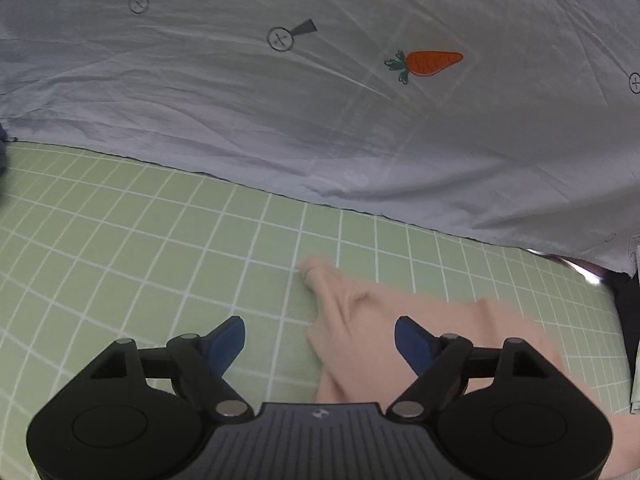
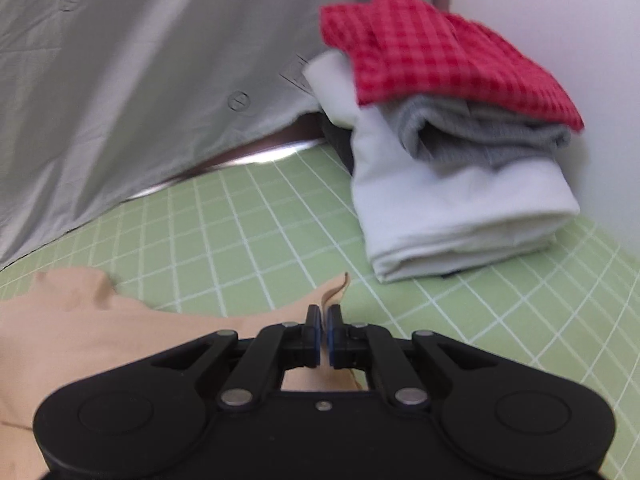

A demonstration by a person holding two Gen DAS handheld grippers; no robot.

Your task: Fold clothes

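Observation:
A peach garment [image 1: 360, 332] lies crumpled on the green grid mat [image 1: 160, 248]. My left gripper [image 1: 320, 336] is open just above it, the garment's left edge between the blue fingers, nothing gripped. In the right wrist view the same peach garment [image 2: 80, 328] spreads to the left. My right gripper [image 2: 324, 328] is shut on an edge of it, and a thin strip of peach fabric sticks up past the fingertips.
A pale grey sheet with a carrot print [image 1: 434, 62] hangs behind the mat. A stack of folded clothes stands on the mat's right: red checked cloth [image 2: 440, 52] on top, grey [image 2: 480, 136] beneath, white [image 2: 460, 216] at the bottom.

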